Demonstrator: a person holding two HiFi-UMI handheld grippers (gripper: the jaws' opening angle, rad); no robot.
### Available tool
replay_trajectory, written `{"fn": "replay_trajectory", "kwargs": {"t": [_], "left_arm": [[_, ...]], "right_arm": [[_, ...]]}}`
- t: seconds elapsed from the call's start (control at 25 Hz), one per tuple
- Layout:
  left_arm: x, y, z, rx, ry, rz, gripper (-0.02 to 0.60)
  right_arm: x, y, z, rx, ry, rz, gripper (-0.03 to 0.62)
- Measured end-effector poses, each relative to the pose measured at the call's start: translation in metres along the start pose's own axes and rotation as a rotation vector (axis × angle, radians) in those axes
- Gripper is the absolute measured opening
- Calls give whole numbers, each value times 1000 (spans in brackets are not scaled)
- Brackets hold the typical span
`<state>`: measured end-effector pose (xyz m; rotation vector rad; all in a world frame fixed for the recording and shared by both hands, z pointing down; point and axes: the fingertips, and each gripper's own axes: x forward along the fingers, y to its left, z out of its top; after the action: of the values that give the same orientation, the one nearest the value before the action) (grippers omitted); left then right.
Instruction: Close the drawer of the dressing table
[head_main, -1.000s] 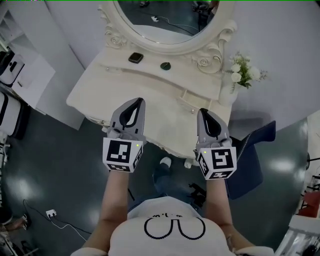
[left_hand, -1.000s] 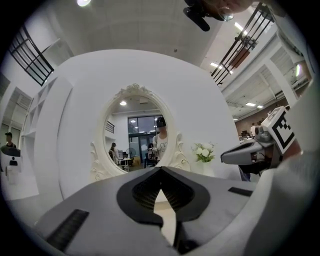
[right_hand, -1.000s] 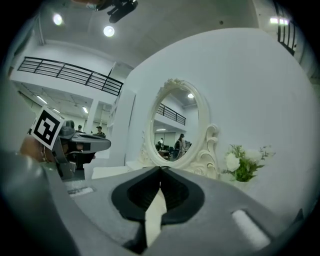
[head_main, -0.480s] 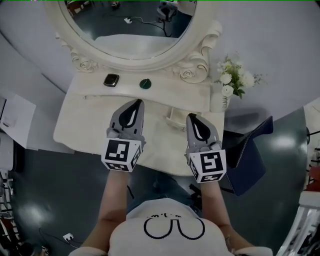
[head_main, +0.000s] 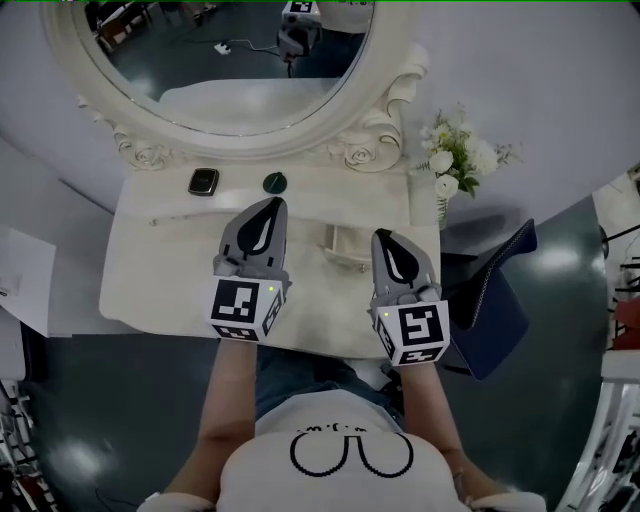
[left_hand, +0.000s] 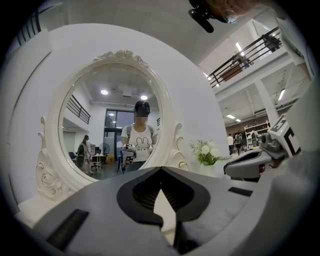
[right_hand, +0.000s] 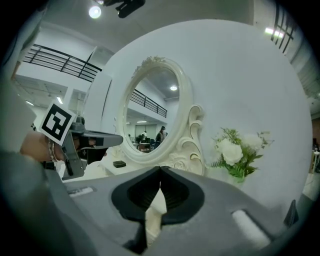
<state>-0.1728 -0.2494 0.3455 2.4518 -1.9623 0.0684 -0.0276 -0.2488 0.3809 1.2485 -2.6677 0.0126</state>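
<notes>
1. Head view: the mirror (head_main: 230, 60) is cut off at the top edge. On the cream table (head_main: 160, 270), one small drawer (head_main: 343, 246) stands pulled out, a shallow box shape, between the two grippers. The left gripper (head_main: 268, 205) hovers over the tabletop. The right gripper (head_main: 386, 237) has its tip just beside the drawer. Two small things lie on the shelf, a black square (head_main: 203, 181) and a dark disc (head_main: 274, 182); what they are is hard to tell. There is one bunch of white flowers (head_main: 452, 160).
2. Left gripper view: the grey ribbed jaws are pressed tip to tip with nothing between them. They hide the drawer.
3. Right gripper view: the jaws are also closed and empty, and the drawer lies hidden below them. The carved mirror frame curls beside the flowers.
</notes>
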Motion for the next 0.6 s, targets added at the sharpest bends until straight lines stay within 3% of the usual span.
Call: {"fn": "replay_trajectory", "kwargs": {"t": [0.24,0.44,0.6], "left_arm": [[20,17,-4,-10,12,-74,-2],[34,17,-3,1,19,-165,-2],[43,18,-12,-6,40,-217,-2]], "right_arm": [[6,-4,10,6,-12,-90,5],[12,-17,-1,86,31,-170,146],[17,-18,-15,102,86,-219,164]]}}
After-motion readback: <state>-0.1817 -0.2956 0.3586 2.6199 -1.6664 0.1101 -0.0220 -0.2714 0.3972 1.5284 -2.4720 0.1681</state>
